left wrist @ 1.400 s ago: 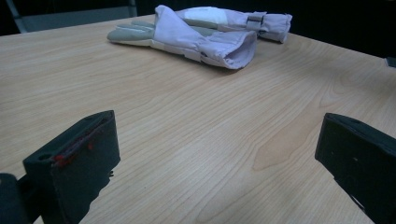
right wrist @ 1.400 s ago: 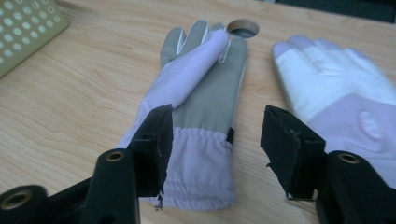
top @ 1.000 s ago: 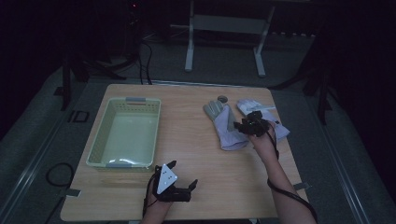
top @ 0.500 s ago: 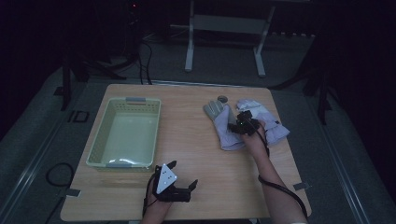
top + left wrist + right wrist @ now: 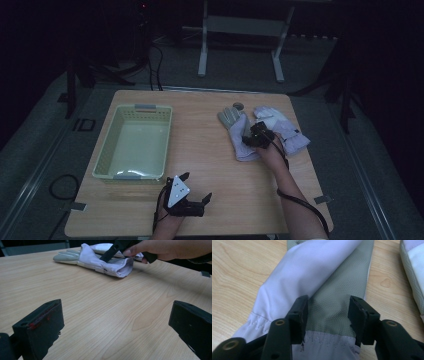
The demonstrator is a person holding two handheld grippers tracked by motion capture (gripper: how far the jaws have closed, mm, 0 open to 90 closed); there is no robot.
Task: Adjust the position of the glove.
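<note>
Right gripper (image 5: 327, 315) jaws half open, straddling the near glove (image 5: 322, 277) at its cuff, pads not yet pinching. Glove lies flat, centre-right of the table (image 5: 210, 165). Grasp step: next, close on the fabric. Left gripper (image 5: 192, 192) jaws wide, empty, bottom centre. Basket (image 5: 107, 165) at left. No legible writing.

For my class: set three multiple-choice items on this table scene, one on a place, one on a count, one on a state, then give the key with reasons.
1. Where does the basket stand?
A. left part of the table
B. right part
C. on the floor

2. How many gloves lie on the table?
A. one
B. two
C. four

3. How do the right gripper's jaws stand?
A. shut tight
B. apart over a glove
C. holding the basket

Key: A, the high view shows it left; B, the near glove and the far glove; B, grey fabric shows between them.
</note>
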